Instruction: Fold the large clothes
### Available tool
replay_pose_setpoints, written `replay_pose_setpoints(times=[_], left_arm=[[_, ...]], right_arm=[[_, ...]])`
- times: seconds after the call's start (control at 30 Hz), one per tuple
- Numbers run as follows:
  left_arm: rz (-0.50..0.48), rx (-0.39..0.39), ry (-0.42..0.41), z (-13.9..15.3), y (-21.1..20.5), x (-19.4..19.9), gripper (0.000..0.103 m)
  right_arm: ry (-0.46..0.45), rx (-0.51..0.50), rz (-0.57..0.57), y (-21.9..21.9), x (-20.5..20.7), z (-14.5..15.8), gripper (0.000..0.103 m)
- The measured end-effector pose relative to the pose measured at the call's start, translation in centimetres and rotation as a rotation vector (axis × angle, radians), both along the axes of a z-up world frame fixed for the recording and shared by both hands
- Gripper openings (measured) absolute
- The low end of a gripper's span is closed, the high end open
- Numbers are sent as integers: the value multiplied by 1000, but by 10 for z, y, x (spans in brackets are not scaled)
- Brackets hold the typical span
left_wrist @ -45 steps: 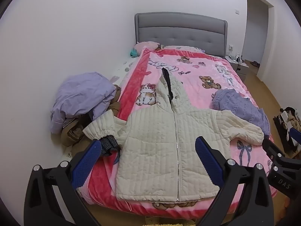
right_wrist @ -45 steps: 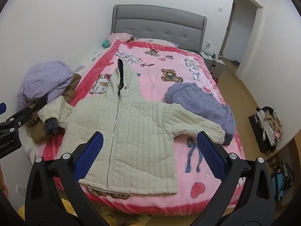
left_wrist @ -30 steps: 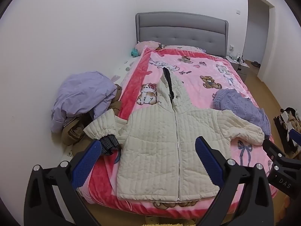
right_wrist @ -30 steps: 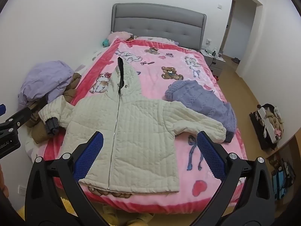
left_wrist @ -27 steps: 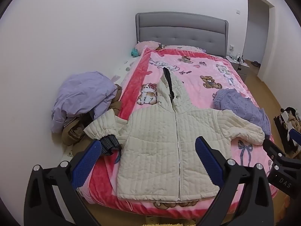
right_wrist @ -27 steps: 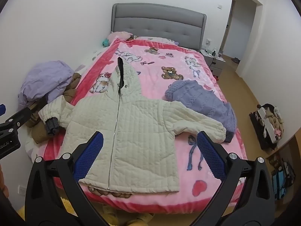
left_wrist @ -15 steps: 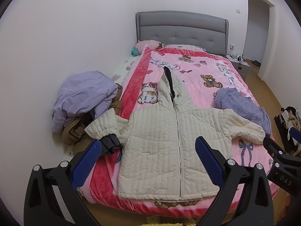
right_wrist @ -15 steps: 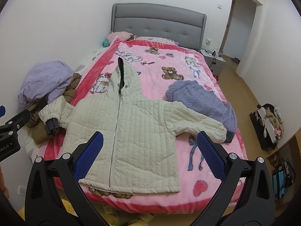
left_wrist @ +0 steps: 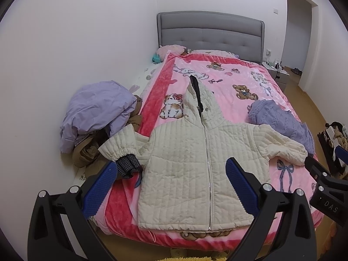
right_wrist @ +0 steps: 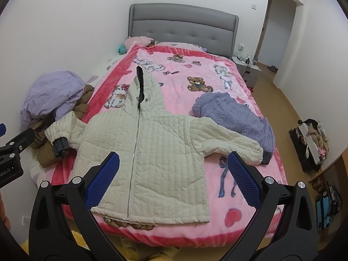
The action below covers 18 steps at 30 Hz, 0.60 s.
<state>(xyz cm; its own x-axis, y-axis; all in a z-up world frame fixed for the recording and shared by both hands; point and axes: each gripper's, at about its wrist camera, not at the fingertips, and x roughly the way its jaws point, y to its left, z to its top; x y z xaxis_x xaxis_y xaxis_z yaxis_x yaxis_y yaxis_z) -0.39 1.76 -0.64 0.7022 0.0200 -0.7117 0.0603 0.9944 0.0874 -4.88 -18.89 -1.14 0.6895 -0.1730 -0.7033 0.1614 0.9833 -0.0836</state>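
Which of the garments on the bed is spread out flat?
The cream quilted hooded jacket; the purple knit sweater beside it is crumpled, and the lilac garment is heaped.

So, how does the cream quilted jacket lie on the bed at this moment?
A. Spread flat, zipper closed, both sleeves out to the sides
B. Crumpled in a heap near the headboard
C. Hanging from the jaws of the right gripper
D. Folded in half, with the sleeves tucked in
A: the cream jacket lies flat on the pink blanket, zipped, hood up, sleeves spread; both grippers hover open, apart from it.
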Motion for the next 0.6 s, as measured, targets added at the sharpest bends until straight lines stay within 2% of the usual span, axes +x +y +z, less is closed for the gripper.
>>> replay_pose_setpoints(times=[0.6], left_arm=[[0, -4, 16, -4, 5, 4, 98]], right_arm=[[9, 1, -2, 2, 6, -2, 95]])
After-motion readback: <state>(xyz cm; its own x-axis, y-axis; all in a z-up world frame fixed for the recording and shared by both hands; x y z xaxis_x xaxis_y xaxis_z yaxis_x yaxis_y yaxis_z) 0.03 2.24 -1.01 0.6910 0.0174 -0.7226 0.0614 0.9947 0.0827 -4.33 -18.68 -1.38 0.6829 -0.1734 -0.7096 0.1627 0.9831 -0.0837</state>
